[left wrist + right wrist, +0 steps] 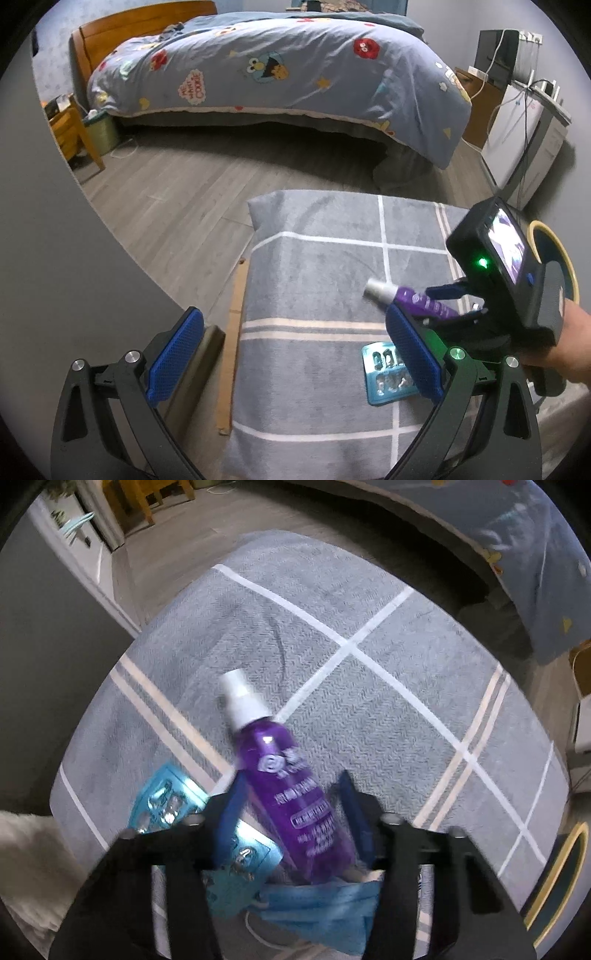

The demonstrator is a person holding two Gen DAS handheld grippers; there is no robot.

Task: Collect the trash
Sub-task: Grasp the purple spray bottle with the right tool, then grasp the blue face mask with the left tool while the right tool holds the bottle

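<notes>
The purple spray bottle [291, 786] lies on its side on the grey checked cloth [388, 657] covering the table, its white cap [240, 698] pointing to about eleven o'clock in the right wrist view. The right claw [291, 812] straddles its body, jaws close on either side; whether the pads press yet cannot be told. It looks like light, stiff plastic, smooth and round, so it may roll or slip; the labelled middle seems the best hold. At eight o'clock a teal pill sheet [162, 801] lies flat and thin, and a soft blue face mask [321, 908] lies at six. The left claw [291, 354] hangs open, holding nothing.
</notes>
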